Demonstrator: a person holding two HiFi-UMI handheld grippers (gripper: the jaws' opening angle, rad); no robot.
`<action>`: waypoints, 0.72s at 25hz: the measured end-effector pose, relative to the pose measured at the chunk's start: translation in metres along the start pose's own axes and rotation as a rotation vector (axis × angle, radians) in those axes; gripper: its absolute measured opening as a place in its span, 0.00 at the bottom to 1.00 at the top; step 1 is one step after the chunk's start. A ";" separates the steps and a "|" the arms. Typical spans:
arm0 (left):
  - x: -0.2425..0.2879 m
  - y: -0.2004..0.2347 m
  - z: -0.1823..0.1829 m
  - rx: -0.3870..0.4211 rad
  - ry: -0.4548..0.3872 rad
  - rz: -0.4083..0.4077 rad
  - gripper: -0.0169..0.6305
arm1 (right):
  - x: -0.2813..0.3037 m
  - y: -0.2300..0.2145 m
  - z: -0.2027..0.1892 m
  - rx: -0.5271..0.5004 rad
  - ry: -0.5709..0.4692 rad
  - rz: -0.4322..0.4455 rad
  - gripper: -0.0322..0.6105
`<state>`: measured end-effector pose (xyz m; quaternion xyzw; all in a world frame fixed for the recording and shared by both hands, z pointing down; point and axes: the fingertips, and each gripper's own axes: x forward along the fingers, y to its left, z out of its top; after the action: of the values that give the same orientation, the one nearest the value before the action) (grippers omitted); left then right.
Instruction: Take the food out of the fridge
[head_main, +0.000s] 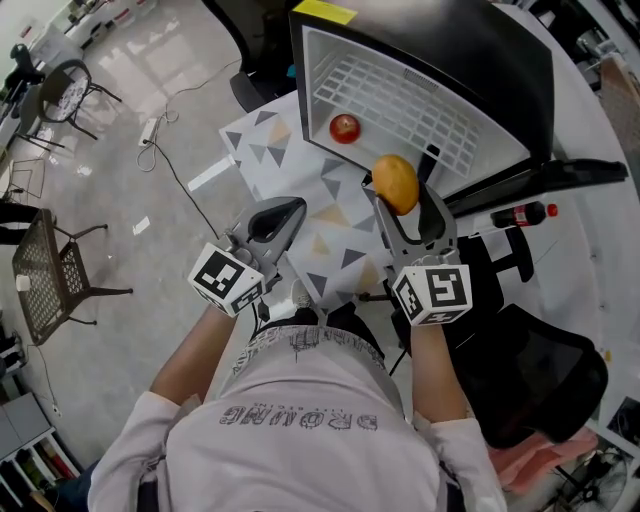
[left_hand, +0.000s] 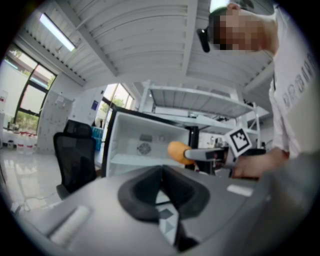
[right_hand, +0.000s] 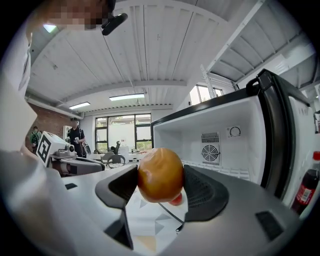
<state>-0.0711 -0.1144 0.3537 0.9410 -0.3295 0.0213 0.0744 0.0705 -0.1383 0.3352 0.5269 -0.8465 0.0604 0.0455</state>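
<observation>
1. Head view: my right gripper (head_main: 400, 200) holds an orange fruit (head_main: 395, 183) just in front of the open fridge (head_main: 500, 80), above the patterned counter (head_main: 330, 215). A red fruit (head_main: 345, 128) lies on the wire shelf inside. My left gripper (head_main: 285, 213) hovers beside, over the counter.
2. Left gripper view: its jaws are pressed together, with nothing between them.
3. Right gripper view: the jaws pinch the orange fruit from both sides, and the red fruit shows behind it. I judge that the first food is nearly out but not yet put down, and the red one remains to fetch.
</observation>
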 end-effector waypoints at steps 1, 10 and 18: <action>0.000 0.000 0.001 0.002 0.001 -0.001 0.04 | -0.002 0.001 0.001 0.001 -0.001 0.000 0.48; 0.003 0.000 0.005 0.005 -0.002 -0.008 0.04 | -0.016 -0.002 0.011 0.005 -0.014 -0.010 0.48; 0.014 -0.002 0.006 0.008 0.002 -0.034 0.04 | -0.020 -0.004 0.011 0.014 -0.009 -0.014 0.48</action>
<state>-0.0590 -0.1228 0.3489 0.9467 -0.3134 0.0221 0.0714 0.0829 -0.1235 0.3214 0.5333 -0.8427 0.0636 0.0382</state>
